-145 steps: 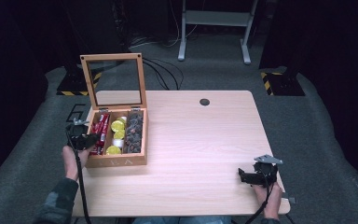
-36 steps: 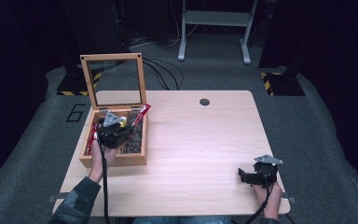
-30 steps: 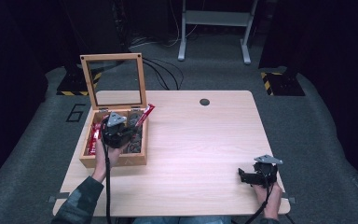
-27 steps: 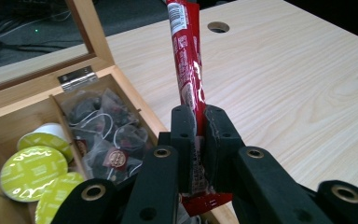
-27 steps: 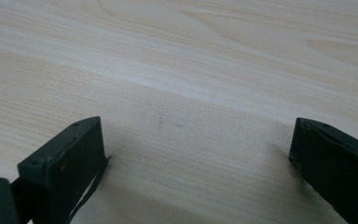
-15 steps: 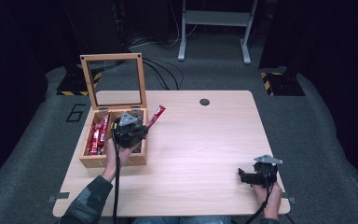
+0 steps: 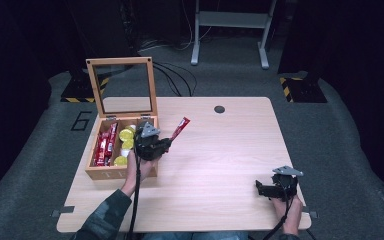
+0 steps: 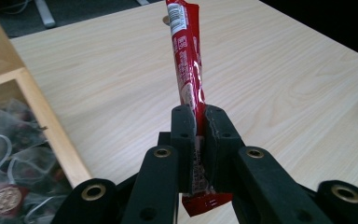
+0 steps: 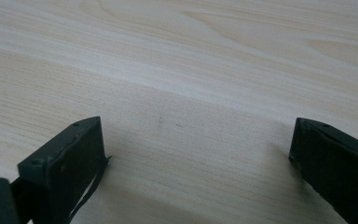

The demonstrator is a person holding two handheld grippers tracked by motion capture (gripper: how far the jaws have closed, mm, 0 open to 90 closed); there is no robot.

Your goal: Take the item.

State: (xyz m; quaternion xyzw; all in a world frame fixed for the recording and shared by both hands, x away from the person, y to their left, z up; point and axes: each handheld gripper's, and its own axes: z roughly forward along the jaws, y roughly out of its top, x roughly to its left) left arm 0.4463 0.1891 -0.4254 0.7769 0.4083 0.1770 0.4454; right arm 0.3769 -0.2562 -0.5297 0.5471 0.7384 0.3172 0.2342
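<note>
left gripper clamped on red sachet beside wooden box; right gripper spread wide over table

I see the table as pale wood with fine grain, smooth and matt. The box near its left edge is warmer wood, and its open lid holds a clear pane. The red packet looks like glossy plastic film with light reflections. My left gripper has matt black plastic jaws with brass-coloured rivets; the right gripper has the same dull black.
</note>
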